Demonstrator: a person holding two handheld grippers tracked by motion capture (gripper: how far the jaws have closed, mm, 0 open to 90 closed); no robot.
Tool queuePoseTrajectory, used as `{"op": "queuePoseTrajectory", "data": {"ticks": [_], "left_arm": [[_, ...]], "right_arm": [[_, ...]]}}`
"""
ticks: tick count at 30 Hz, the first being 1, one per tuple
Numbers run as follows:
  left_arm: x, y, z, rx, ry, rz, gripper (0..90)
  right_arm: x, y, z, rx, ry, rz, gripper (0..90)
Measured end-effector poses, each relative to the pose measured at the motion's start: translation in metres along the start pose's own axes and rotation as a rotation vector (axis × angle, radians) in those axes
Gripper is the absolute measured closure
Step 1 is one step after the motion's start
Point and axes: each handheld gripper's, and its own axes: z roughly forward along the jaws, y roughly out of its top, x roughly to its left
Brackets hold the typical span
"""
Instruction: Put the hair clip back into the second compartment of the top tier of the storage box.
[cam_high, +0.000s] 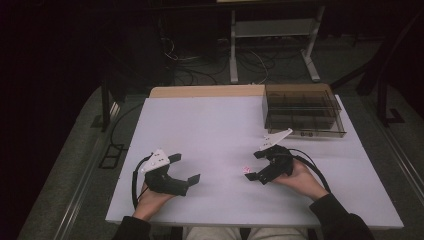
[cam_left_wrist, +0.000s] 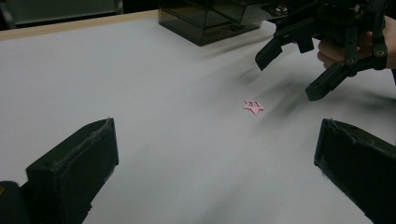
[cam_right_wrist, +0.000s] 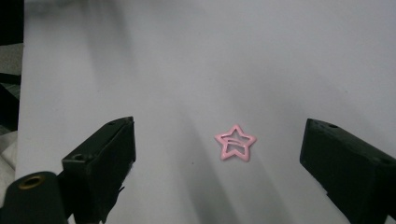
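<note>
Each hand carries black tongs. The left tongs (cam_high: 186, 168) have a black body, a grey three-cornered plate on top and a black cable looping behind. The right tongs (cam_high: 255, 165) have the same plate and a black cable curving at the side. Their jaws are thick black blocks with rough edges; a brass-coloured ring sits near one. The person wears dark sleeves (cam_high: 340, 220) and light trousers.

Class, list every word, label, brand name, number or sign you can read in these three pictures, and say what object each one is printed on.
None: no readable text in any view.
Pink star-shaped hair clip: plain, no marking.
Smoky transparent plastic box: no label legible; small fittings at its front edge are too blurred to read.
White table top: blank.
Left black claw and right black claw: no legible brand.
</note>
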Motion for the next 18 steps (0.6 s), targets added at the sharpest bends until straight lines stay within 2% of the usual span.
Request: {"op": "queuePoseTrajectory", "data": {"ticks": [18], "left_arm": [[-0.001, 0.0, 0.0, 0.0, -0.001, 0.002, 0.0]], "right_arm": [[0.004, -0.006, 0.019, 0.035, 0.004, -0.001, 13.6]]}}
